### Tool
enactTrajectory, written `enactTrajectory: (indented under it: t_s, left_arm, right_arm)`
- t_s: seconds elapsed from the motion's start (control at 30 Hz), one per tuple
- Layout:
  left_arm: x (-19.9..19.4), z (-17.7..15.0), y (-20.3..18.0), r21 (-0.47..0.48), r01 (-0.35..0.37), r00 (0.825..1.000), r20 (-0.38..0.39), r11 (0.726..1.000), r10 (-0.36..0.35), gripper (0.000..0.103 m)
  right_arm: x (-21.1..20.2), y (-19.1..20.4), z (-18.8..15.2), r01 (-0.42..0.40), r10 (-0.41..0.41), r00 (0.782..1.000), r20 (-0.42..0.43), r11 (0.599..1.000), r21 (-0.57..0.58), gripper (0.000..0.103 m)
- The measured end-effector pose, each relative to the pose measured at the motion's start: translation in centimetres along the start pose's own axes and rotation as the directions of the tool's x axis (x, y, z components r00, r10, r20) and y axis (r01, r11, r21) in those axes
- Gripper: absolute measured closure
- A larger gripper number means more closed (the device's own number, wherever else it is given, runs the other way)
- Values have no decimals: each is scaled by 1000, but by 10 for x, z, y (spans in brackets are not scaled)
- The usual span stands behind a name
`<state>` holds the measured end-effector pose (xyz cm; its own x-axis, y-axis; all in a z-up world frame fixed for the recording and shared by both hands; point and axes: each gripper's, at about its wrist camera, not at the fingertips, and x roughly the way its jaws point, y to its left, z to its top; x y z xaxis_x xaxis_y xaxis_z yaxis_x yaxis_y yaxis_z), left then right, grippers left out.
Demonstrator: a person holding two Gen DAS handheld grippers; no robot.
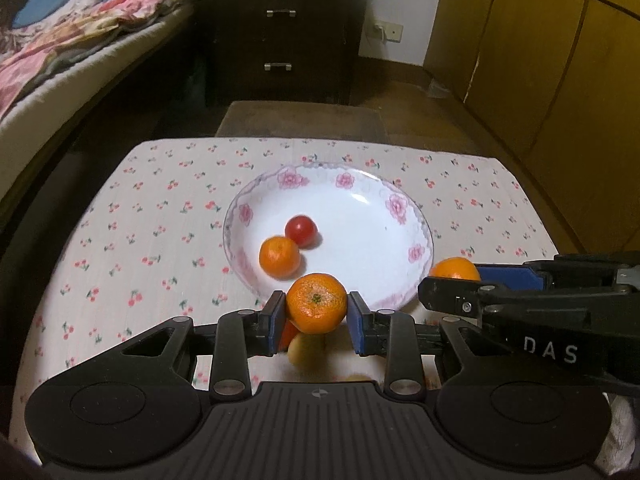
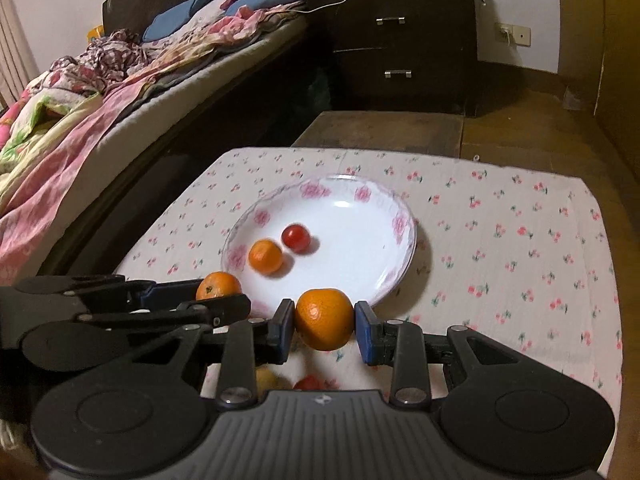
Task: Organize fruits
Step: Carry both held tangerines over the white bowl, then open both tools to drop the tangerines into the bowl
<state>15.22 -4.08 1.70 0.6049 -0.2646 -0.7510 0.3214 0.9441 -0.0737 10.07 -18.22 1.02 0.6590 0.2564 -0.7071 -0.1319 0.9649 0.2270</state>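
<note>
L gripper (image 1: 316,312) is clamped on a mandarin (image 1: 316,303): both blue pads (image 1: 277,317) press its sides, stem end facing the cam, jaws roughly one fruit-width apart. The fruit sits at the plate's 6 o'clock rim, whether over it or just short of it can't tell. Same gripper shows in the R wrist view at 9 o'clock, side-on, fruit poking out past its tip.

R gripper (image 2: 325,322) is likewise grasping a second mandarin (image 2: 325,319), pads touching both sides, similar opening. It hangs just off the plate's rim at approx 5 o'clock, above the cloth. In the L wrist view this gripper comes in from 3 o'clock, w/ its fruit half hidden behind the upper finger.

The two grippers are close, side by side, fingers near each other but not clearly touching.

Plate (image 1: 400,204), white w/ pink flower border, lies mid-table on a cherry-print tablecloth (image 1: 120,240). Inside, toward its 8 o'clock side: a third mandarin (image 1: 279,257) and a small red tomato (image 1: 301,231), touching or nearly so, tomato at 1 o'clock from the mandarin.

Under the grippers, on the cloth near the cam: a yellowish fruit (image 2: 269,379) and a red one (image 2: 309,382), both mostly hidden, blurry; kind can't tell.

Bed (image 2: 120,92) at 10 o'clock, dark drawer unit (image 2: 404,48) at 12.
</note>
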Motion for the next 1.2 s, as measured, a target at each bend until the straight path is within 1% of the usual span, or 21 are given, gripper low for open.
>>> enactTrajectory:
  t_s: [0.1,0.23,0.63,0.9,1.1,1.2]
  left_arm:
    - [10,8,0,-1,-4,1000,-6,1000,4,63]
    - [25,13,2,-20,-2,1000,-28,1000,1,63]
    - [55,20,7,-38,-23,998,-66,999,21,63]
    - [56,20,8,-44,-27,998,-66,999,24,63]
    - [51,22,9,-49,-28,998,-50,998,25,55]
    - [50,23,10,-50,-29,998,-50,998,27,55]
  right_arm:
    - [8,-4,7,6,-6,1000,4,1000,4,71]
    - [23,-13,14,4,-4,1000,-12,1000,23,71]
    - [55,-27,22,-11,12,999,-49,1000,27,71]
    - [58,-28,23,-26,28,998,-48,999,33,70]
    - [54,-29,26,-37,38,999,-31,998,44,70]
    - [54,-30,26,-41,43,999,-28,998,46,70]
